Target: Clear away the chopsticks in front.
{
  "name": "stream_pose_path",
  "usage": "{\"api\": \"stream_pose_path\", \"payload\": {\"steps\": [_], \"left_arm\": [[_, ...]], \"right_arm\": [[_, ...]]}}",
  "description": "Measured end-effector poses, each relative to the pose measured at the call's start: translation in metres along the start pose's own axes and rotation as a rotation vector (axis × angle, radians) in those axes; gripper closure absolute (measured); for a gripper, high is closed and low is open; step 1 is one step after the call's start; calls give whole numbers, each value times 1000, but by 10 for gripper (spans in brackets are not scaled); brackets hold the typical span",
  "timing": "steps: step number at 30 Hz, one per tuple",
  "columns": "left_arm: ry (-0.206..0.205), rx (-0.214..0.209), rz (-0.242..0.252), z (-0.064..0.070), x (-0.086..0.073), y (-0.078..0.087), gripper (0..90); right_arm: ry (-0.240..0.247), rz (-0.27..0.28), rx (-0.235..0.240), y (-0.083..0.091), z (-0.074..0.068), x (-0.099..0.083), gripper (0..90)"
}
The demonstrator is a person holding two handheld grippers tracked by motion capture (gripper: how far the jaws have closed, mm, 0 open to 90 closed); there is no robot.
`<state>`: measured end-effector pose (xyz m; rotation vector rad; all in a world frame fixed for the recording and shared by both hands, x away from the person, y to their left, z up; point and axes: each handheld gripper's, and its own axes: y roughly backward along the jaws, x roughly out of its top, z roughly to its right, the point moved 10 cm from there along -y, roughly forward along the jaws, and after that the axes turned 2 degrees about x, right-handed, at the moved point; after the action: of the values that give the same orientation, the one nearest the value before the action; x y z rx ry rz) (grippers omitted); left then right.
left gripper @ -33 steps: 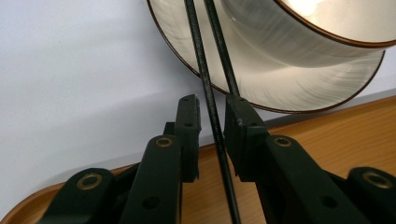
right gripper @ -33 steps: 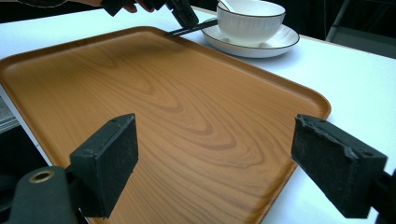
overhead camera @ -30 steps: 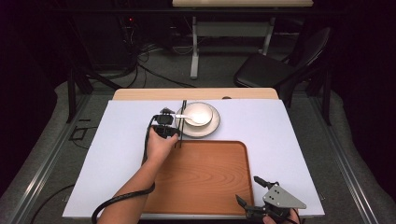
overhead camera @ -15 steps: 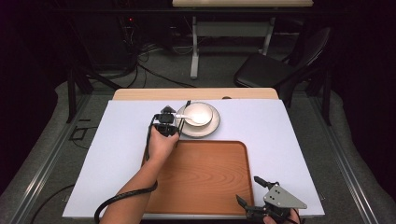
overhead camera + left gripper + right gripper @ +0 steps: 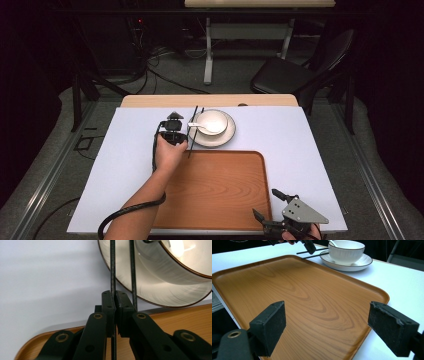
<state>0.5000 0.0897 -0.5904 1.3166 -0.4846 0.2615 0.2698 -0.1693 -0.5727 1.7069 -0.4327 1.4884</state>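
Note:
Two black chopsticks (image 5: 192, 132) lie along the left rim of a white plate (image 5: 227, 137), their near ends over the wooden tray (image 5: 215, 195). My left gripper (image 5: 176, 131) is shut on one chopstick (image 5: 112, 277); the other chopstick (image 5: 132, 277) runs just beside the right jaw. The plate (image 5: 155, 287) carries a white bowl (image 5: 214, 120) with a white spoon (image 5: 199, 125) in it. Over the tray's near right corner, my right gripper (image 5: 266, 204) is open and holds nothing. In the right gripper view its pads (image 5: 269, 327) stand wide apart above the tray (image 5: 299, 290).
The white tabletop (image 5: 310, 150) has bare room on the left and right of the tray. Bowl (image 5: 345, 251), plate (image 5: 362, 263) and chopsticks (image 5: 312, 253) sit beyond the tray's far edge. A dark chair (image 5: 295, 72) stands behind the table.
The left gripper and the chopsticks have shifted slightly toward the tray, the sticks now more tilted. The right gripper has stayed put.

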Motion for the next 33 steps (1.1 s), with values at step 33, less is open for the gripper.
{"api": "stream_pose_path", "payload": {"steps": [33], "left_arm": [[-85, -129, 26, -50, -131, 122, 861]], "right_arm": [[0, -6, -3, -2, -2, 0, 144]]}}
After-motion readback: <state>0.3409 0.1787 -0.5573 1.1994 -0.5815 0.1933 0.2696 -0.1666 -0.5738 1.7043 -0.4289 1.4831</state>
